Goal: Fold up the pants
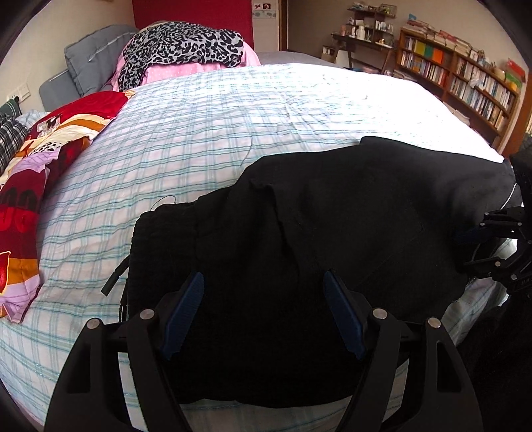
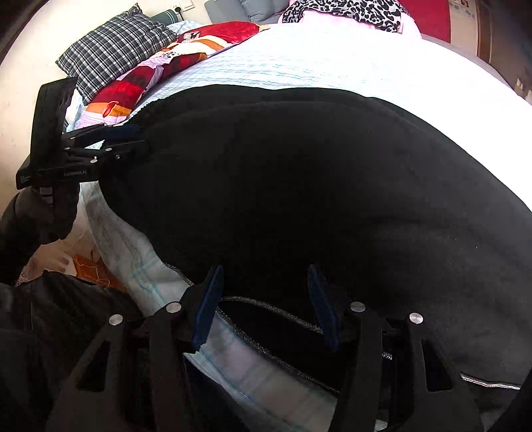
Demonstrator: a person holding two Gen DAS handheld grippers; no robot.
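light: bright daylight, strongest on far right of bed sheet (image 1: 299, 99), blown out to white in right wrist view | dark: black pants (image 1: 332, 216) lose nearly all fold detail | distortion: heavy fisheye bowing, black vignette corners | focus: sharp centre, softer edges

Only legible txt: white print "CasRoboLAI"-ish on black body of left gripper (image 2: 133, 136), right-wrist view, spelling unsure. Small logo at same body's end, unreadable. Book spines on bookshelf (image 1: 465, 79) too small to read. Wall stickers (image 1: 262, 6) pics only, blurred.
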